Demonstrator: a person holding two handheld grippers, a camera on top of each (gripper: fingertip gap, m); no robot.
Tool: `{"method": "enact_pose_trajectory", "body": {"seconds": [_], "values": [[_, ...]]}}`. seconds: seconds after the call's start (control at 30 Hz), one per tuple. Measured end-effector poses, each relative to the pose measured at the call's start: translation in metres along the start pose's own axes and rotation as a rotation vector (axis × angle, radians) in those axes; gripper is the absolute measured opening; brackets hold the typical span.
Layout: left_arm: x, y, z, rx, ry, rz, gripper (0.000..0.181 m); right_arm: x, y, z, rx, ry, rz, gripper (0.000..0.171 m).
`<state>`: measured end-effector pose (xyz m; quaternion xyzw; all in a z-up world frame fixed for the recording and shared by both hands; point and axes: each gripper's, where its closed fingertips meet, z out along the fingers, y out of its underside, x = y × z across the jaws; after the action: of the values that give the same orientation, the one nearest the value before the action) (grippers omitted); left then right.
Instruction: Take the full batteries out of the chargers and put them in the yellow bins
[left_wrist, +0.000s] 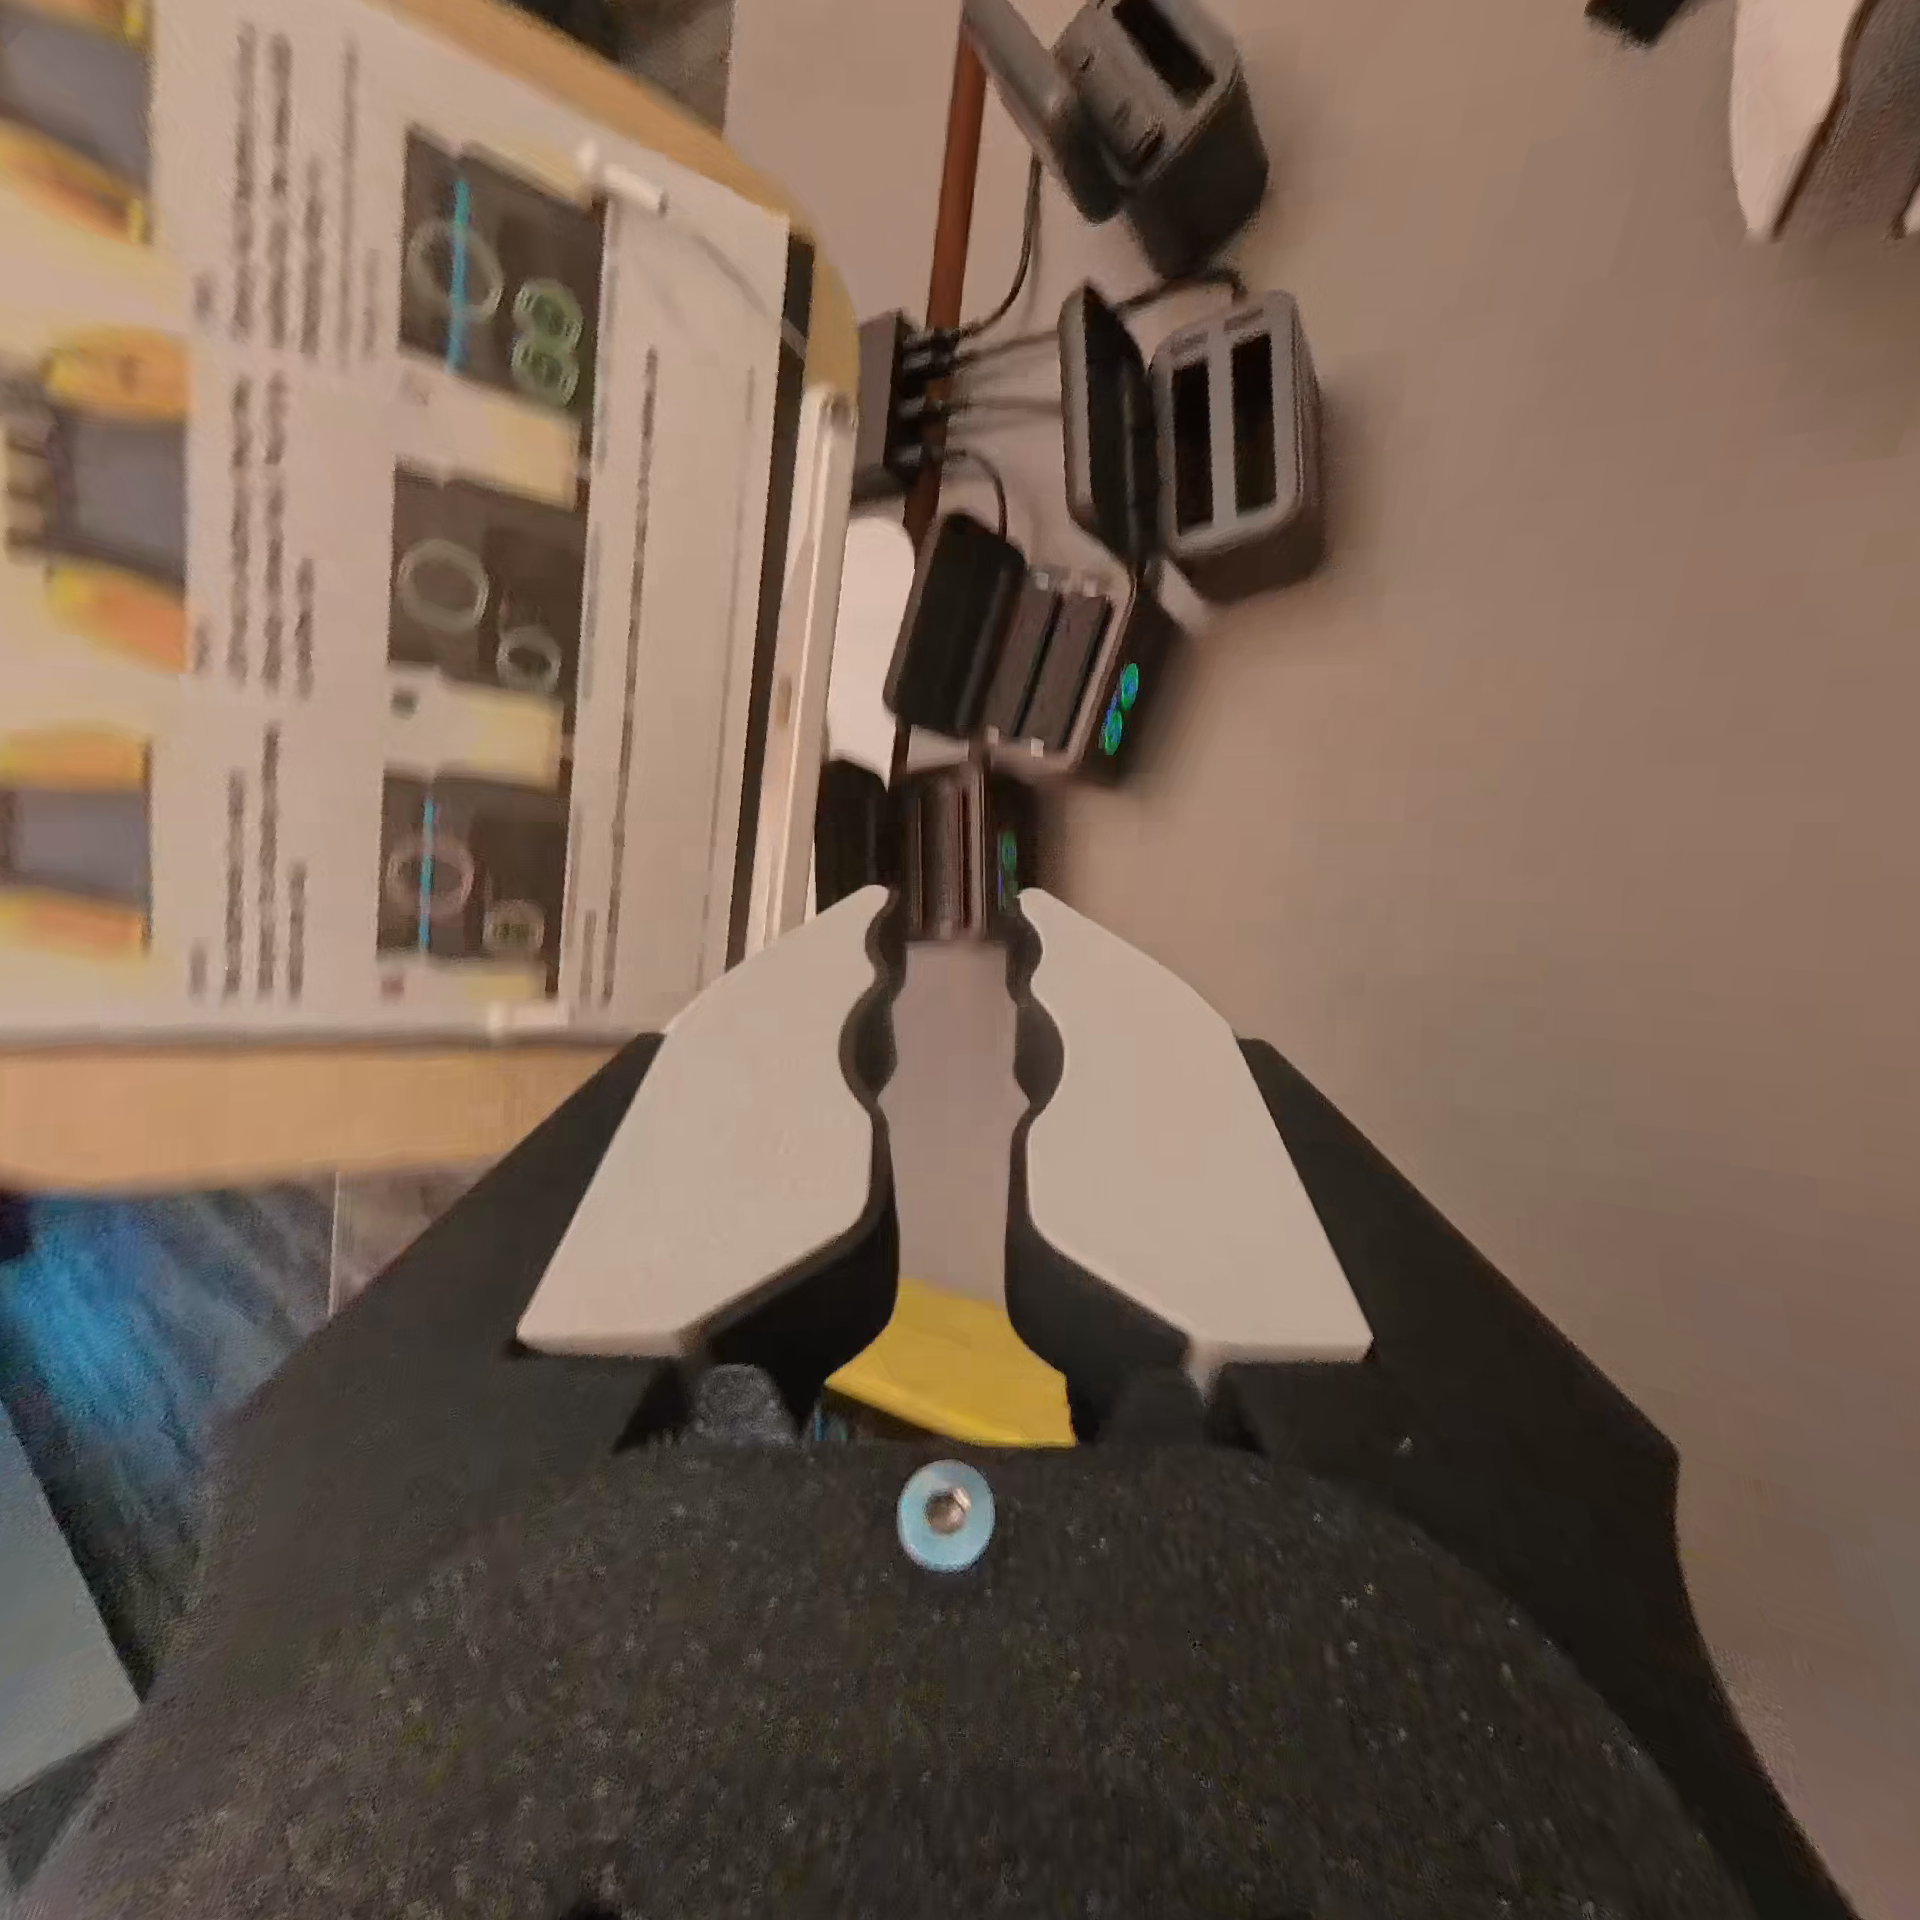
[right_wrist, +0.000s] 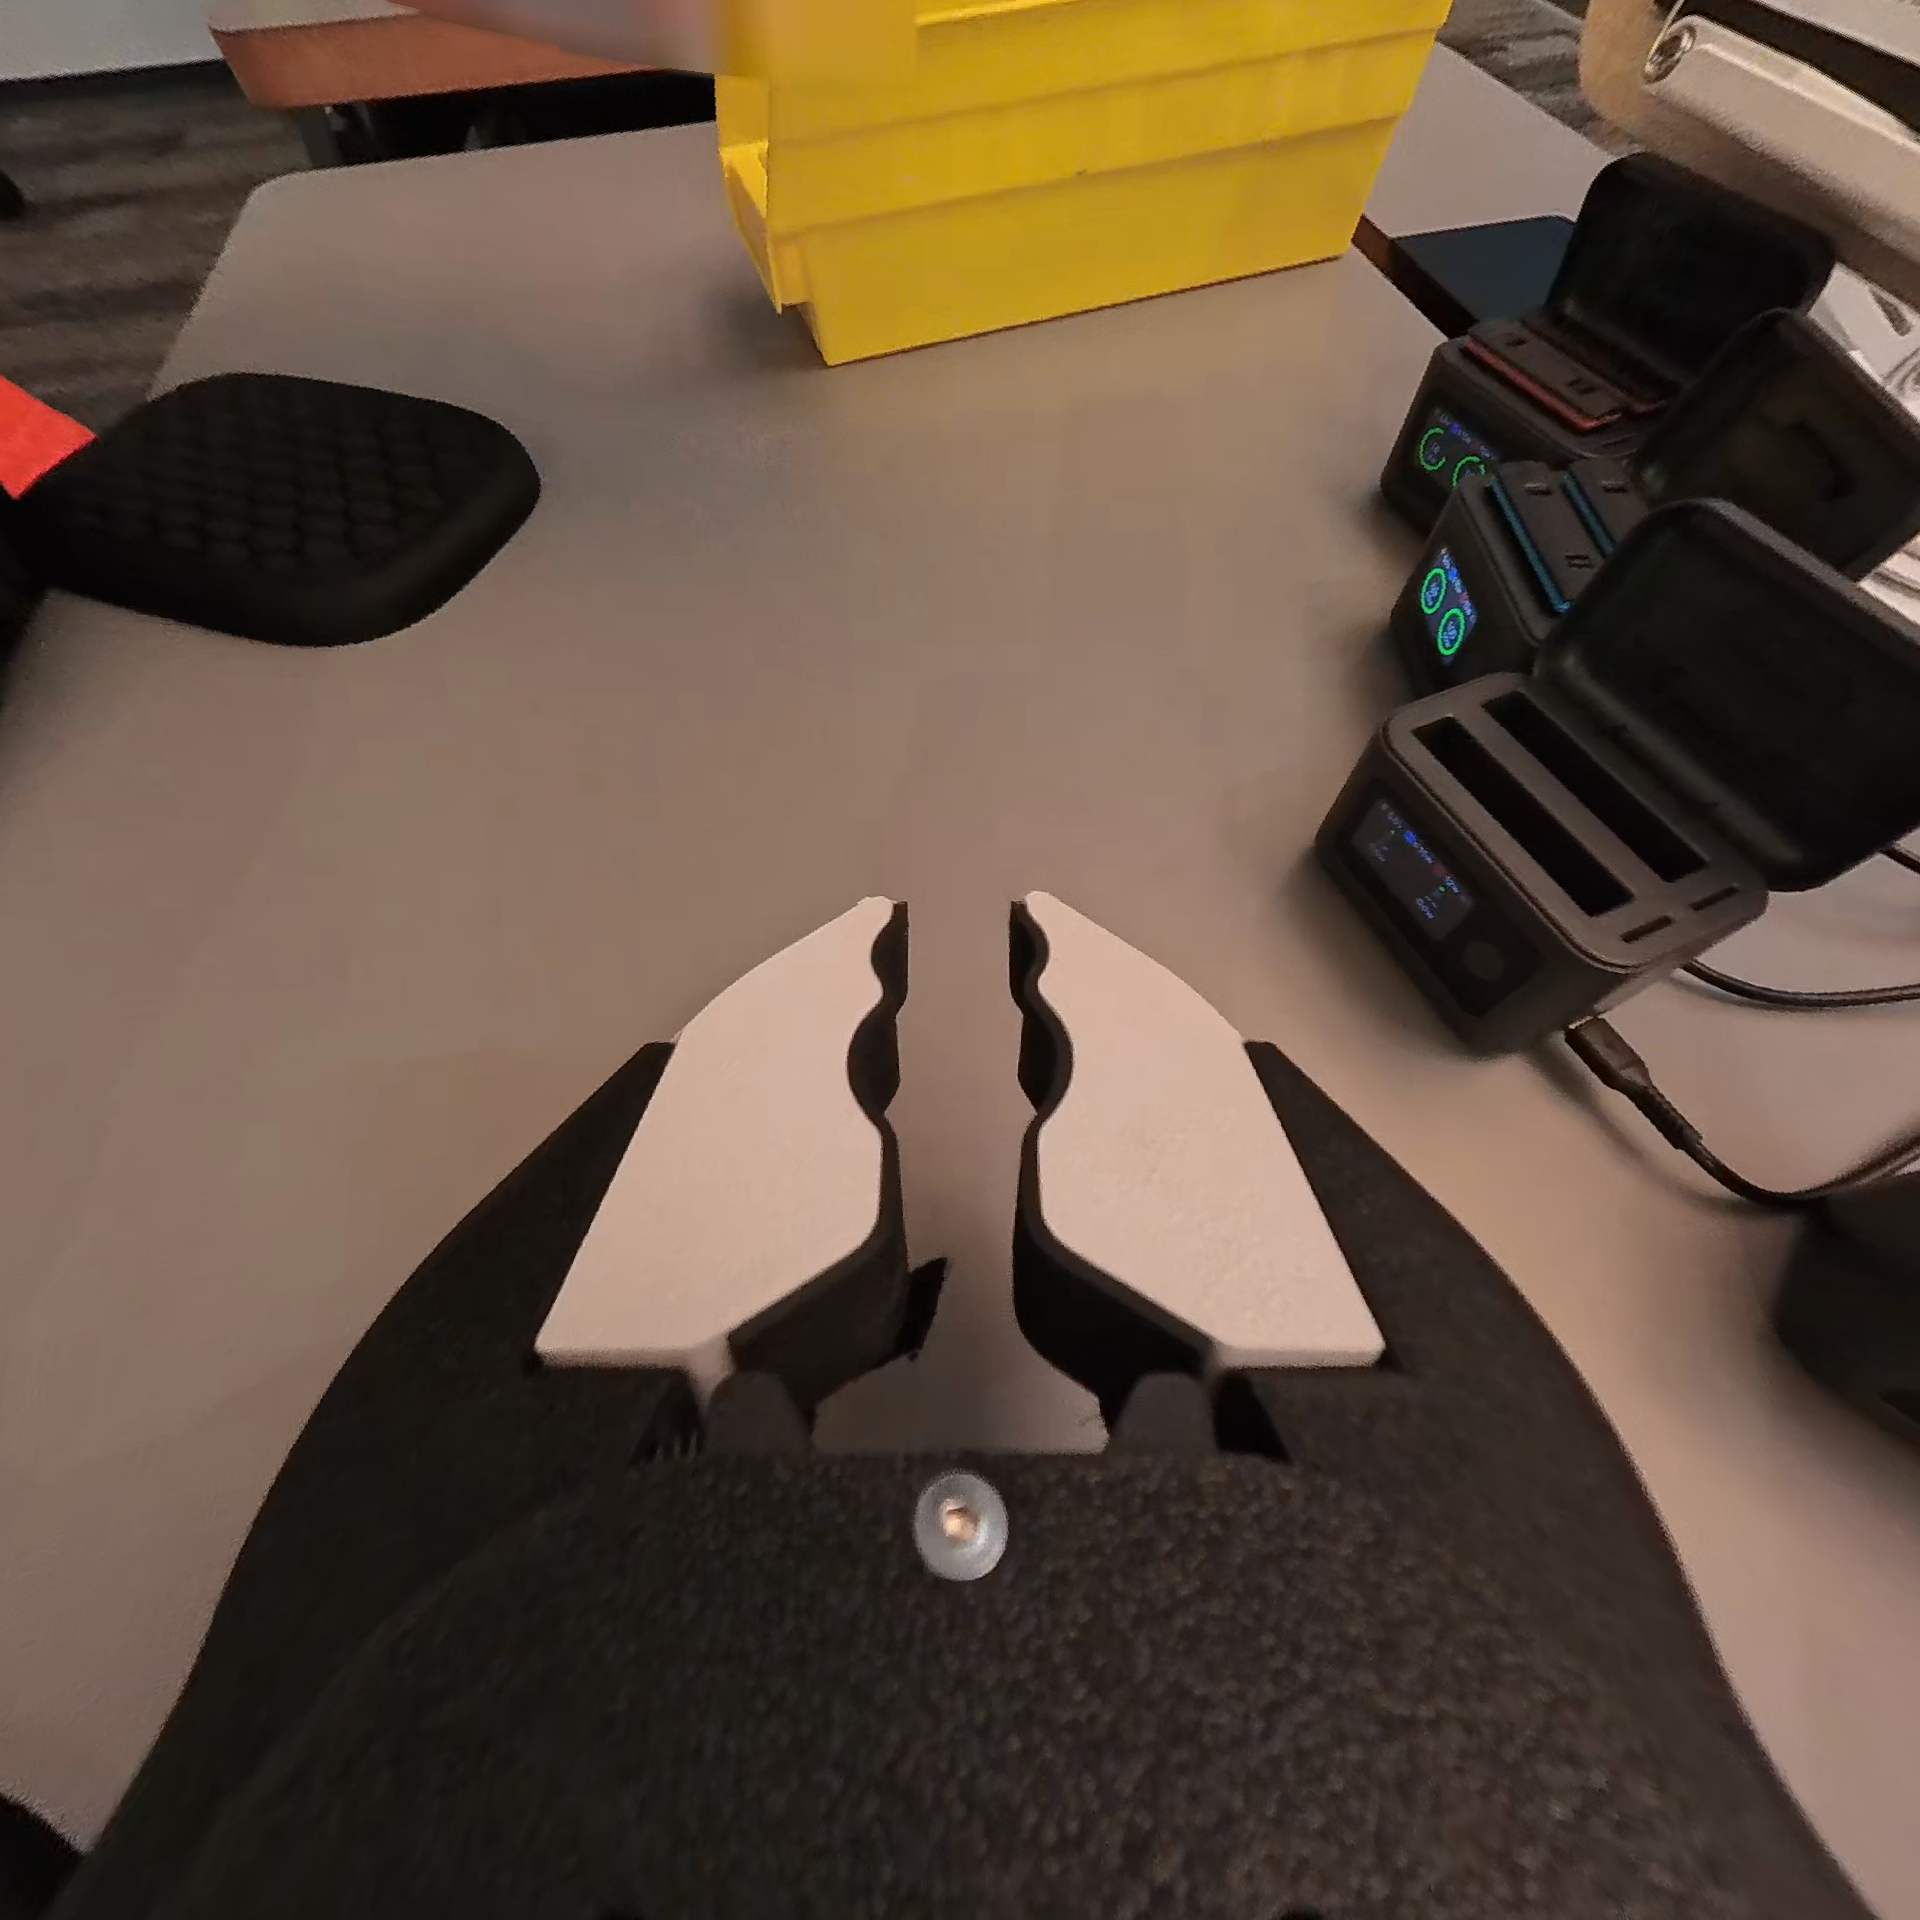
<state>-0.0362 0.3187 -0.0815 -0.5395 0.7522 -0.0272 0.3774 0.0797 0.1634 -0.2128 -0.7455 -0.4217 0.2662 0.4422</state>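
Grey and bare across its middle, the surface (right_wrist: 831, 644) carries yellow bins (right_wrist: 1049, 177) stacked at the far edge and a row of chargers along the right side. I hold a gripper in each hand.

The right gripper (right_wrist: 958, 909) hovers over the bare stretch, its jaws a narrow gap apart with nothing between them. Nearest it stands an empty charger (right_wrist: 1538, 862), lid up and both slots dark. Beyond that, a loaded charger (right_wrist: 1496, 592) shows blue-edged batteries (right_wrist: 1548, 540) standing in its slots and two green rings on its screen, and a further charger (right_wrist: 1496, 436) holds batteries too.

The left gripper (left_wrist: 951, 904) looks along the same row from the other end, beside a printed sheet (left_wrist: 468, 540) leaning on the left. Its jaws stand narrowly apart and empty, the tips just short of a small charger (left_wrist: 951, 852) with batteries in it (the view is smeared, so I cannot say whether the tips touch it).

What worries me is the gap: at this width the tips could land on top of the batteries or straddle two at once, and a tug might drag the light charger by its cable (right_wrist: 1662, 1132). A pull off the line of the slot could jam the battery. The neighbouring lids crowd the approach, too.
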Motion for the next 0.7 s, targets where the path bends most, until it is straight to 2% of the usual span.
{"method": "enact_pose_trajectory", "body": {"seconds": [0.1, 0.2, 0.3, 0.37, 0.47, 0.6, 0.7], "values": [[0.007, 0.053, -0.047, -0.098, -0.009, -0.04, 0.023, 0.001, 0.0, 0.0, 0.004, 0.008, 0.009, 0.018], [0.02, 0.12, -0.075, -0.232, 0.014, -0.109, 0.022, 0.0, 0.002, 0.003, -0.003, 0.003, 0.015, 0.018], [0.024, 0.183, -0.08, -0.356, -0.014, -0.147, 0.021, -0.003, 0.005, 0.008, -0.01, -0.009, 0.029, 0.018], [0.027, 0.214, -0.071, -0.41, -0.007, -0.176, 0.022, -0.005, 0.007, 0.01, -0.012, -0.017, 0.042, 0.018], [0.02, 0.243, -0.048, -0.448, -0.013, -0.191, 0.026, -0.006, 0.01, 0.013, -0.02, -0.018, 0.054, 0.018], [0.013, 0.263, -0.019, -0.502, -0.004, -0.174, 0.034, -0.006, 0.015, 0.015, -0.031, -0.019, 0.066, 0.018], [0.01, 0.265, -0.011, -0.527, -0.018, -0.119, 0.028, -0.005, 0.016, 0.013, -0.03, -0.02, 0.078, 0.018]]}}
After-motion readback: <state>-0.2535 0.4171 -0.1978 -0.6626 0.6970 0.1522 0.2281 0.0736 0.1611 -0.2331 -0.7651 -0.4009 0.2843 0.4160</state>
